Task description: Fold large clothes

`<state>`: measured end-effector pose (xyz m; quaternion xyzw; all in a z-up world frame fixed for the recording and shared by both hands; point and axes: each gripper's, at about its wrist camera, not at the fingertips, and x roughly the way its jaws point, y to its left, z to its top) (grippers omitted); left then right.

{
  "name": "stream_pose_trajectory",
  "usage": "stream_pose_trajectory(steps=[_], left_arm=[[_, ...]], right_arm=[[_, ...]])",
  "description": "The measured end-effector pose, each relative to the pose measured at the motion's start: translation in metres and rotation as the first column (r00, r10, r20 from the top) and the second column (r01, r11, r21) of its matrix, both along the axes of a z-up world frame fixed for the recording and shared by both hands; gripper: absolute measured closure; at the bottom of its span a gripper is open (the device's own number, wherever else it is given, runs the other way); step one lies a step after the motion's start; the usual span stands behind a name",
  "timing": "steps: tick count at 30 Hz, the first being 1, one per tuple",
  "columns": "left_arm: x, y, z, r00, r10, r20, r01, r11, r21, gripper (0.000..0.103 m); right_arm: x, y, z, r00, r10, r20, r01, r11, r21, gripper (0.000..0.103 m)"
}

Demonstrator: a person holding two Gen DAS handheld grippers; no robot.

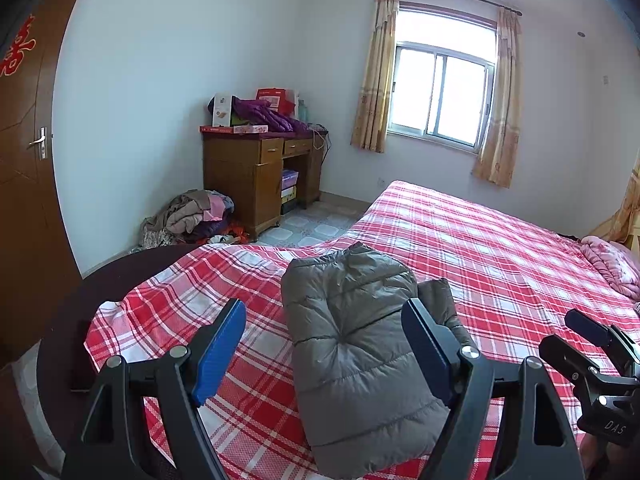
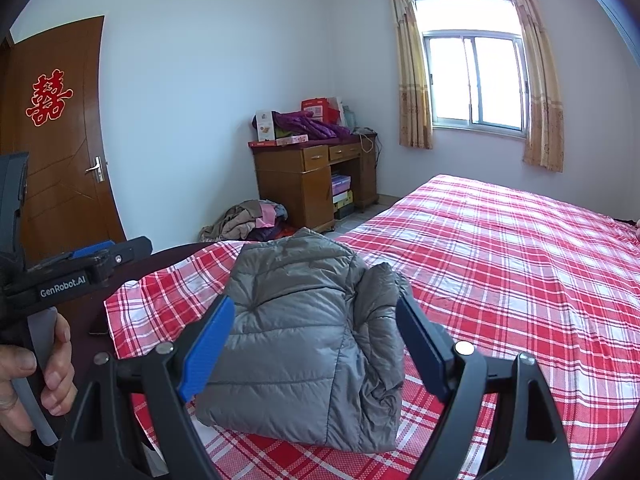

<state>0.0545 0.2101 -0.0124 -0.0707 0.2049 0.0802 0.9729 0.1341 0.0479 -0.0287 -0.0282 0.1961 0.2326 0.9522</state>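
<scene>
Both tongs, the left tongs (image 1: 324, 354) and the right tongs (image 2: 316, 350), hang released with nothing between their blue pads, just above the near end of the grey padded jacket (image 2: 308, 344), which lies folded into a bundle on the checked bed (image 2: 500, 264). Right of the right tongs a loose sleeve-like flap bulges out. To my eye the fold looks nearly done, so I'd tuck that flap in gently and press the bundle flat, since puffy padding tends to spring open.

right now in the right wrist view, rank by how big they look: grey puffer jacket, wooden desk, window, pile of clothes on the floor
1. grey puffer jacket, largest, though nearness to the camera inflates it
2. window and wooden desk, too alike to rank
3. pile of clothes on the floor, smallest
</scene>
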Motion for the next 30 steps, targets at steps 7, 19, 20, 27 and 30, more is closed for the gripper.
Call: stream_pose_trajectory(steps=[7,19,20,27,30], left_arm=[[0.0,-0.0004,0.0,1.0,0.002,-0.003,-0.002,1.0,-0.001,0.022],[0.003,-0.0022,-0.0014,1.0,0.0,-0.013,0.0,1.0,0.004,0.022],[0.0036,-0.0022,-0.0017,1.0,0.0,-0.013,0.0,1.0,0.003,0.022],[0.0058,-0.0019,-0.0047,1.0,0.001,-0.019,-0.001,1.0,0.002,0.022],[0.0069,-0.0026,-0.0067,1.0,-0.001,-0.026,0.001,1.0,0.009,0.022]], right_arm=[[0.0003,-0.0009,0.0007,1.0,0.004,-0.003,-0.004,1.0,0.002,0.018],[0.0023,-0.0001,-0.0007,1.0,0.006,-0.014,-0.005,1.0,0.007,0.018],[0.0022,-0.0002,-0.0007,1.0,0.006,-0.014,-0.006,1.0,0.006,0.018],[0.0023,0.001,-0.002,1.0,0.006,-0.016,-0.006,1.0,0.007,0.018],[0.0025,0.0011,-0.0018,1.0,0.005,-0.017,-0.005,1.0,0.008,0.018]])
